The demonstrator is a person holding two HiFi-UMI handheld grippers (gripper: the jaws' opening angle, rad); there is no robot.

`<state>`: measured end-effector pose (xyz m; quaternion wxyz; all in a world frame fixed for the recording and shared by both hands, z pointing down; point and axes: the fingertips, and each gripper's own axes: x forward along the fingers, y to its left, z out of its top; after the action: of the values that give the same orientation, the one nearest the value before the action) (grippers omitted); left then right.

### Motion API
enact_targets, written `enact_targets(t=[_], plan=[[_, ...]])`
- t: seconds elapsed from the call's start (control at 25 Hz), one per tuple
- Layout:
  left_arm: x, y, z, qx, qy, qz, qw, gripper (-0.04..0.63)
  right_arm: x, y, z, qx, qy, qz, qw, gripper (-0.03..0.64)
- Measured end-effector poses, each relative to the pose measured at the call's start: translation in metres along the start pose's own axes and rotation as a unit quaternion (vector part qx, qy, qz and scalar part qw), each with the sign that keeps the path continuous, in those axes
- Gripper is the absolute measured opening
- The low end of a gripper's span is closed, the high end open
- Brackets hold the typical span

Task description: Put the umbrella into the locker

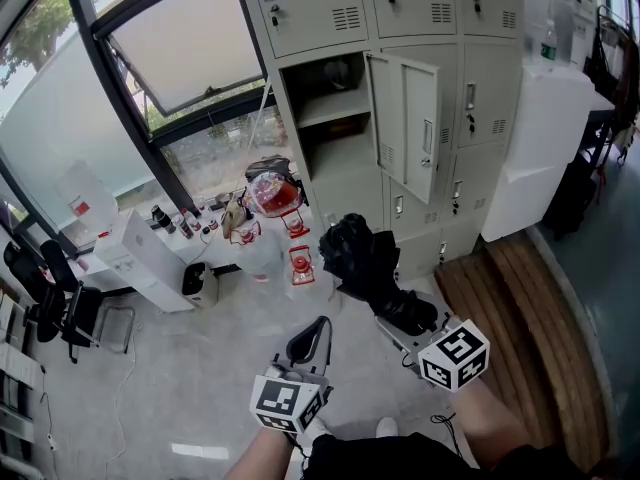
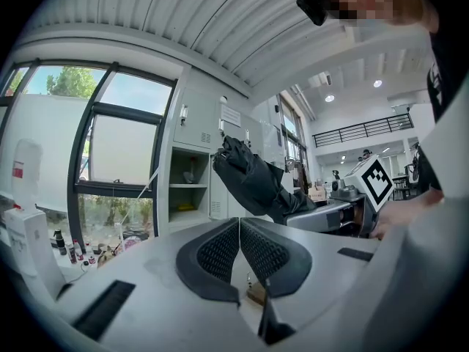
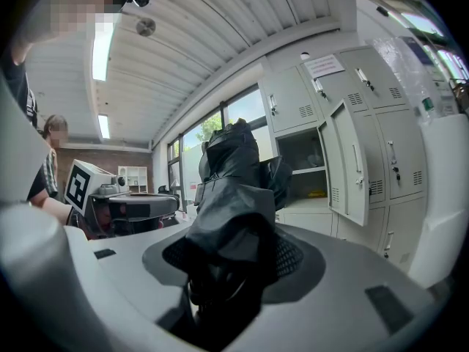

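Lockers of grey sheet steel (image 1: 420,18) are faced, with one compartment (image 1: 335,133) left open behind its swung door (image 1: 405,123). A black folded fabric umbrella (image 1: 365,258) is held in mid-air, well short of it, clamped by the right gripper (image 1: 402,310). The left gripper (image 1: 310,343) is pressed closed on nothing. A forward reach onto a shelf is judged next. A small yellow item (image 3: 316,193) is seen on the lower shelf.
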<state>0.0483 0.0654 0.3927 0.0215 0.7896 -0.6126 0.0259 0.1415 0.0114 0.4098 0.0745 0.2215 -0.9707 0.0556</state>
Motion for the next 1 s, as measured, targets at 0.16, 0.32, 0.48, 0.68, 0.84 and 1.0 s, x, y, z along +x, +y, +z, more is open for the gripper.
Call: enact_targets(t=[0.16,0.32,0.48,0.68,0.84,1.0], plan=[[0.005,0.000,0.004,0.003,0.000,0.005,1.0000,0.018,0.001,-0.006,0.004,-0.001,0.000,0.003,1.000,0.282],[0.011,0.001,0.007,0.006,-0.004,0.004,1.0000,0.018,0.006,-0.012,0.005,0.000,0.000,0.003,1.000,0.281],[0.017,0.008,0.007,0.007,-0.006,-0.001,1.0000,0.018,0.016,-0.016,0.004,0.008,0.003,0.001,1.000,0.282],[0.025,0.029,0.007,0.005,-0.008,-0.010,0.9999,0.018,0.038,-0.019,0.008,0.009,0.006,-0.007,1.000,0.281],[0.031,0.051,0.006,0.004,-0.007,-0.022,0.9997,0.018,0.061,-0.021,0.011,0.014,0.006,-0.017,1.000,0.282],[0.040,0.077,0.005,0.001,-0.006,-0.031,0.9995,0.017,0.087,-0.023,0.014,0.014,0.011,-0.025,1.000,0.282]])
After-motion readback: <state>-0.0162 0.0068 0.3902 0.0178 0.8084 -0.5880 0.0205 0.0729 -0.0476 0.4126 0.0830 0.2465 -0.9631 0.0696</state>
